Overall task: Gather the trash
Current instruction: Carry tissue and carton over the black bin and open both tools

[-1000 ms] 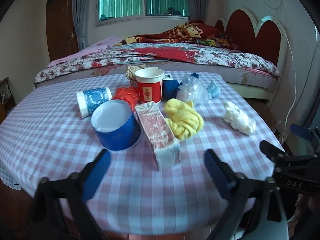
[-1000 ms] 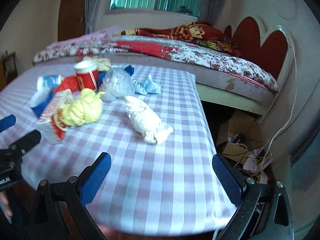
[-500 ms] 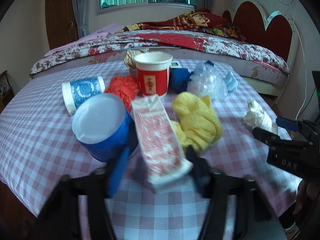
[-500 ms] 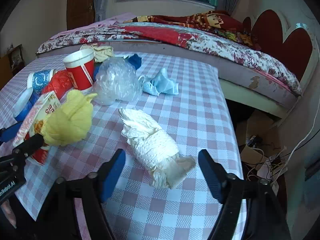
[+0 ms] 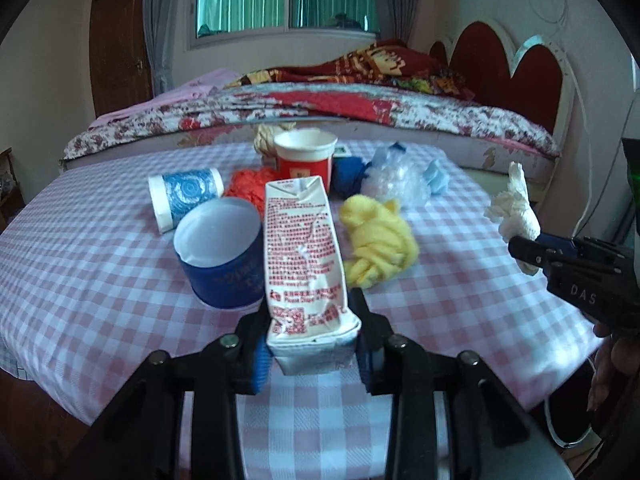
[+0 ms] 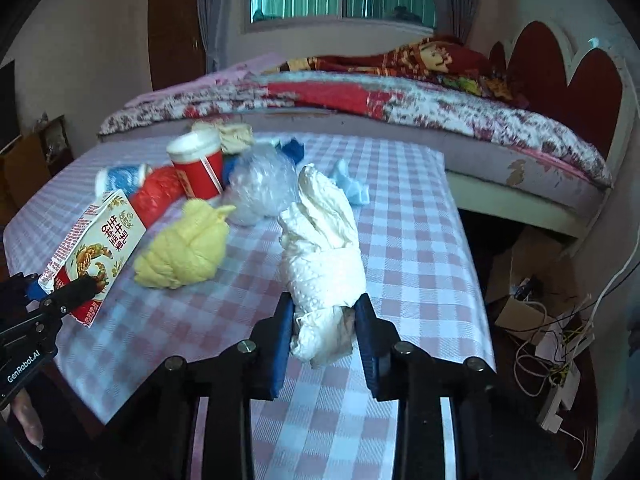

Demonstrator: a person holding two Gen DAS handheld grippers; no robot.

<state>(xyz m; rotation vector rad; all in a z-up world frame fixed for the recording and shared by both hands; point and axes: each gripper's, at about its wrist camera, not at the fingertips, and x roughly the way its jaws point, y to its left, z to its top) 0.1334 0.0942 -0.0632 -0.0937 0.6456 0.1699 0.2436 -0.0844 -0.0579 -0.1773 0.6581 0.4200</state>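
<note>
My left gripper point(image 5: 310, 344) is shut on the near end of a red and white milk carton point(image 5: 304, 256), lifted off the checked table point(image 5: 100, 280). My right gripper point(image 6: 324, 328) is shut on a white crumpled paper wad point(image 6: 324, 240), raised with its far end pointing up. The wad also shows in the left wrist view point(image 5: 514, 208), the carton in the right wrist view point(image 6: 94, 252). A yellow cloth point(image 5: 378, 244), a blue cup point(image 5: 220, 252), a red cup point(image 5: 306, 160) and a clear plastic ball point(image 5: 396, 184) lie on the table.
A blue patterned cup point(image 5: 182, 196) lies on its side beside an orange-red bag point(image 5: 248, 184). A light blue scrap point(image 6: 352, 188) lies behind the wad. A bed point(image 6: 400, 108) runs behind the table. Boxes and cables point(image 6: 540, 320) clutter the floor at right.
Both grippers moved forward and closed. The left one took hold of the milk carton and the right one took hold of the paper wad; both items are lifted.
</note>
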